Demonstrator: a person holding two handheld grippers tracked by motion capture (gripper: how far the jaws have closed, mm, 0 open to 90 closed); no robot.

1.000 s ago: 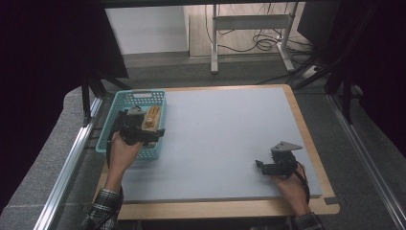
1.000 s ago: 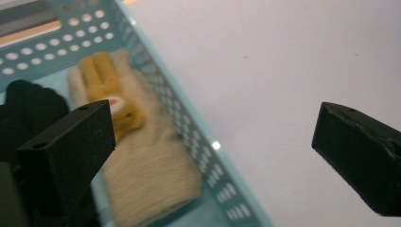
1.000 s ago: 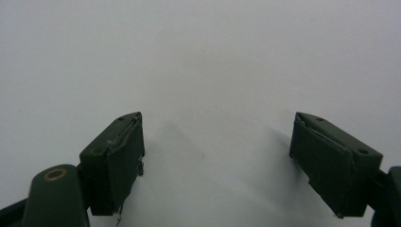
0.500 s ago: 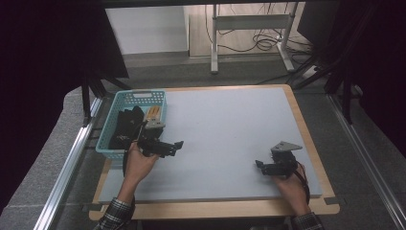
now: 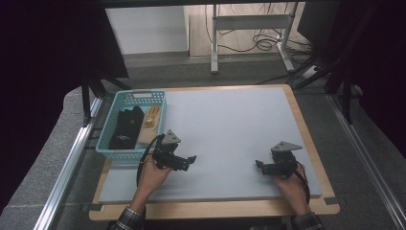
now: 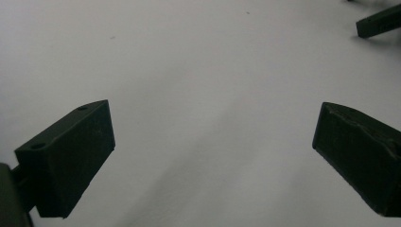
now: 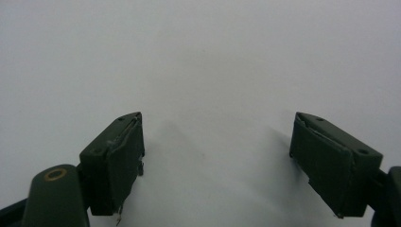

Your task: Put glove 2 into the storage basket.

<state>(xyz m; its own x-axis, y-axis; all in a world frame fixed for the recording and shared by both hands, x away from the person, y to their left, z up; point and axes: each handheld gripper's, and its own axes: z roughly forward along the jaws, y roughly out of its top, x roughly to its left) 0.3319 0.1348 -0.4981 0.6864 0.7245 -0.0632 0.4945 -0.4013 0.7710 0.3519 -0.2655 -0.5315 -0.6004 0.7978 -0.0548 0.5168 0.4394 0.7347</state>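
Both grippers sit low over the grey mat (image 5: 230,129) with jaws apart and empty, as each gripper view confirms, while the high view alone places the left gripper (image 5: 187,160) just beside the teal basket (image 5: 106,139) holding dark and tan items, the right gripper (image 5: 261,165) well apart.
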